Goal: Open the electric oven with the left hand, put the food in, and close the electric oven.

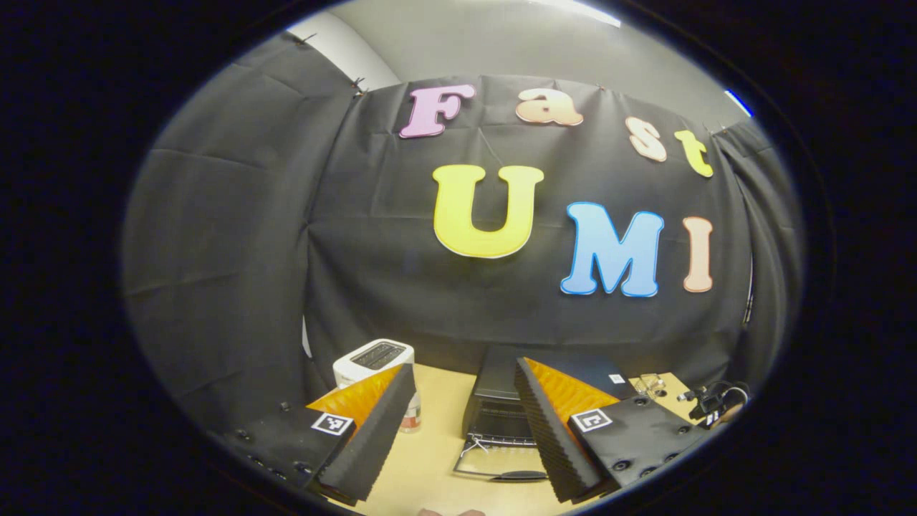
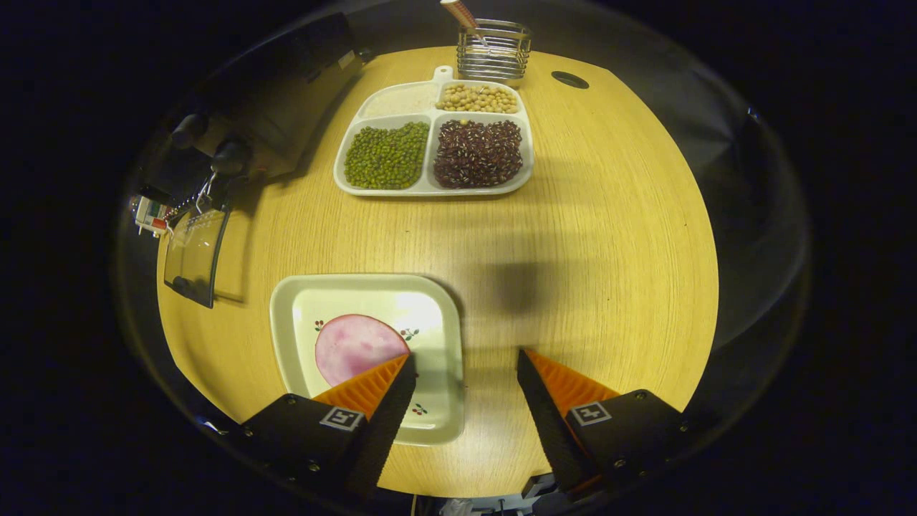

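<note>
The oven [image 1: 501, 416] sits at the back of the table [image 2: 573, 236] with its glass door [image 1: 498, 466] already dropped open, and the left gripper [image 1: 466, 430] hangs wide open and empty in front of it. The right gripper [image 2: 466, 401] is spread wide too, holding nothing, over the edge of the plate [image 2: 440, 401] with the pink slice [image 2: 351, 347]. A poor bite on that rim could tip the plate and slide the food off, or the plate might knock the lowered door going in.

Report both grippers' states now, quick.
Left gripper: open, holding nothing, facing the oven with its door down.
Right gripper: open, holding nothing, above the plate with the pink slice.
</note>
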Available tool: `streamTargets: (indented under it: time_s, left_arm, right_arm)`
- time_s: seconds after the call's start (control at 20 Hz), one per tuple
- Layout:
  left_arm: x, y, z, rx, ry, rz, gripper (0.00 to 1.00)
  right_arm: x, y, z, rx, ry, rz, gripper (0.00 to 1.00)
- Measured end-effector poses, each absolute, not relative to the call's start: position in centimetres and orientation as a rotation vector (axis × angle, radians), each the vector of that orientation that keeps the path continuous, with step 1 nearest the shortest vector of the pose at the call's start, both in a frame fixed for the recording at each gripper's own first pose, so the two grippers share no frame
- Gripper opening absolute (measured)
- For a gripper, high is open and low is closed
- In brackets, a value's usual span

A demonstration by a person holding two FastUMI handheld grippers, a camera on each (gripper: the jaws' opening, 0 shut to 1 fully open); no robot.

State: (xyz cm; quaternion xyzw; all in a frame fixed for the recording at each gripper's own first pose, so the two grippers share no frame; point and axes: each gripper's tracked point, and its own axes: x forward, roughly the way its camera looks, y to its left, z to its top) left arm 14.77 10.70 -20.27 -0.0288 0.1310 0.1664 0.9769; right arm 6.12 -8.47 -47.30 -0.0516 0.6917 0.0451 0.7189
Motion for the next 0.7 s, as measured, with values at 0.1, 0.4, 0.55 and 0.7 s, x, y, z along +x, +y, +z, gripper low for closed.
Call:
streamTargets:
  time_s: [0.1, 0.4, 0.55, 0.7]
  left_arm:
    - [14.7, 10.6, -20.4, -0.066, 0.267, 0.329, 0.95]
    - [14.6, 10.1, -20.4, -0.072, 0.272, 0.317, 0.95]
    - [14.6, 10.3, -20.0, -0.065, 0.263, 0.321, 0.95]
    - [14.4, 10.4, -19.6, -0.069, 0.255, 0.326, 0.98]
  right_arm:
    - [5.7, -8.0, -47.8, -0.065, 1.538, 0.123, 0.71]
    - [5.6, -8.9, -47.0, -0.105, 1.523, 0.157, 0.03]
    - [5.7, -9.0, -46.8, -0.062, 1.495, 0.152, 0.0]
    - [5.0, -8.5, -47.2, 0.068, 1.488, 0.152, 0.0]
